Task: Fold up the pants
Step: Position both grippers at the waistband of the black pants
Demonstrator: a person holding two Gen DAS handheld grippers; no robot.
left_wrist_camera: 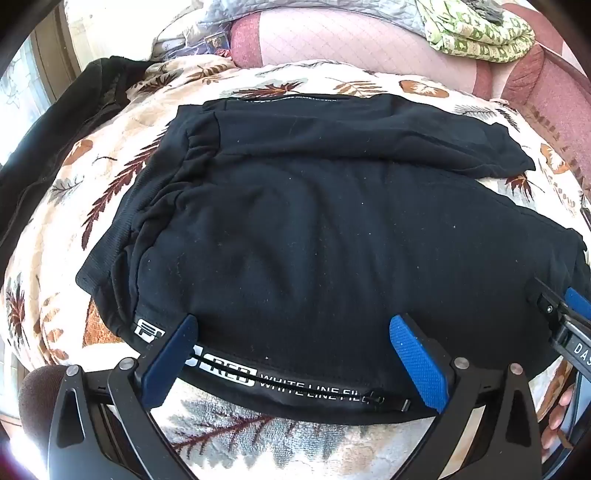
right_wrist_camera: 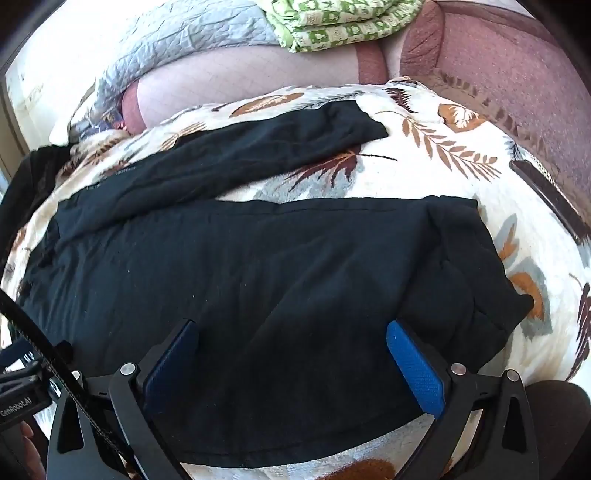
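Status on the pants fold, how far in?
Early-to-mid. Done: the black pants lie spread on the leaf-print blanket, apparently doubled, one layer offset at the far edge. In hand: nothing gripped; left gripper is open over the printed edge strip, right gripper open over the near edge. Left: the crosswise folds, since the pants still lie long.

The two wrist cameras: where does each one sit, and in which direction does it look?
Left wrist: on the left claw, open, looking forward and down at the waistband end of the black pants with white lettering; the right claw shows at the right edge.
Right wrist: on the right claw, open, looking forward and down at the leg end of the pants; part of the left claw shows at the left edge.
Shared: the pants, the leaf-print blanket, and the green patterned cloth.
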